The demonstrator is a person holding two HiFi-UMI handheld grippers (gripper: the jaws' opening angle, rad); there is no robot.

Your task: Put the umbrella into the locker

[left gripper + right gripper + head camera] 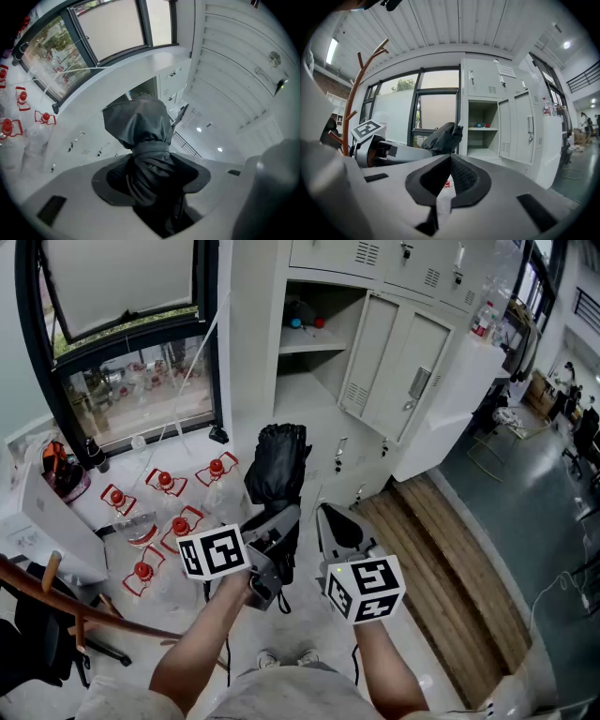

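Observation:
A folded black umbrella (278, 465) is clamped in my left gripper (279, 526), which is shut on its lower part while the bunched fabric sticks out past the jaws. In the left gripper view the umbrella (140, 131) fills the space between the pads of the left gripper (152, 164). My right gripper (330, 519) hovers just to its right, shut with nothing in it. The right gripper (450, 159) looks toward the umbrella (443, 137) and the white locker. An open locker compartment (314, 352) with its door (370, 357) swung out lies ahead; the same compartment (480, 133) has small items on its shelf.
Several red-capped water jugs (159, 521) stand on the floor left of the umbrella, under a black-framed window (131, 362). A wooden coat rack (56, 601) crosses the lower left. Wooden flooring (441, 568) runs to the right. Bottles (483, 320) sit on top of the locker.

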